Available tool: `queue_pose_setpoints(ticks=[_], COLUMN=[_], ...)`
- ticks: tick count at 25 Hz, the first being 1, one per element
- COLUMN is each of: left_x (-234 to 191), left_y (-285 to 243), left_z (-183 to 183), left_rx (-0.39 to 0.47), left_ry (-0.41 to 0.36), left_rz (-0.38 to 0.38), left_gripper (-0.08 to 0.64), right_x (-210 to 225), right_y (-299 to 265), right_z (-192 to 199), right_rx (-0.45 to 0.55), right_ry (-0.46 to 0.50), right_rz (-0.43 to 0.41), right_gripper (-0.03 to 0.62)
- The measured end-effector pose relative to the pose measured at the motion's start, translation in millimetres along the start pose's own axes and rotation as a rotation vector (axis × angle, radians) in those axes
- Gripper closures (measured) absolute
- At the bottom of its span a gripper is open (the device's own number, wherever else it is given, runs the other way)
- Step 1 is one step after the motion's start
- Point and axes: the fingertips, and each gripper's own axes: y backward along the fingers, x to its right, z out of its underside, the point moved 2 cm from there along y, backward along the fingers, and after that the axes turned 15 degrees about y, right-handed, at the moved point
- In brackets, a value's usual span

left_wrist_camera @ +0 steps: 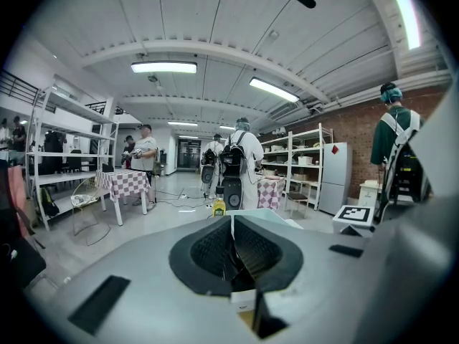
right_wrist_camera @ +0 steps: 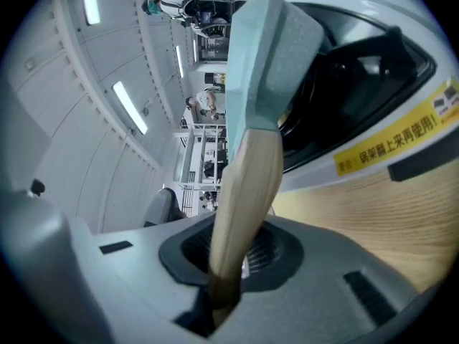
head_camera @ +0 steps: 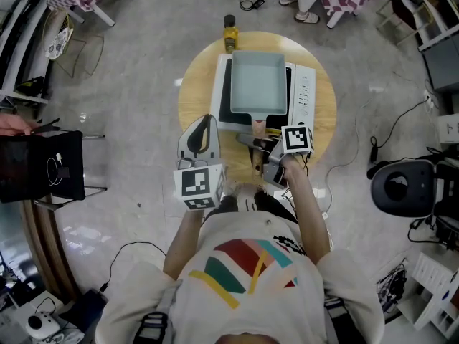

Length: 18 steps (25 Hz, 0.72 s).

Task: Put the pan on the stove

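A pale blue-green square pan (head_camera: 257, 81) rests on the white induction stove (head_camera: 305, 95), which sits on a round wooden table (head_camera: 326, 131). The pan's wooden handle (head_camera: 257, 140) points toward me. My right gripper (head_camera: 262, 153) is shut on that handle. In the right gripper view the handle (right_wrist_camera: 244, 192) runs up from between the pads to the pan (right_wrist_camera: 265, 41), over the stove (right_wrist_camera: 373, 142). My left gripper (head_camera: 207, 119) hovers at the table's front left, shut and holding nothing. In its own view the left gripper's (left_wrist_camera: 231, 253) pads meet.
A yellow oil bottle (head_camera: 229, 34) stands at the table's far edge. There is a black chair (head_camera: 43, 167) to the left and a black round device (head_camera: 401, 188) to the right, with cables across the floor. People (left_wrist_camera: 240, 163) stand by shelves farther off.
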Motion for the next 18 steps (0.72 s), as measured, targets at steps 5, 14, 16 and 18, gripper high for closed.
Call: queue_pose_setpoints(ticks=[5,14,16,18], left_x=[1.3,7.5,8.8,9.1], left_y=[3.3,13.4,16.5,18.6], left_z=[-0.7,2.8,2.2,0.4], left_rx=[0.012,-0.026,-0.029,-0.019], left_ry=[-0.007,0.003,0.006,0.003], left_rz=[0.004,0.005,0.005,0.007], left_gripper=[0.548,0.548,0.548,0.548], right_x=[-2.5,-9.6,-11.7,-11.3], right_y=[5.5,25.7,30.1,35.6], right_z=[1.9,5.1,6.5,8.2], right_rx=[0.023,0.1,0.109,0.115], right_ry=[-0.008,-0.02,-0.013,-0.004], right_rz=[-0.01,-0.069,-0.076,-0.074], right_gripper=[0.566,0.522,0.517,0.511])
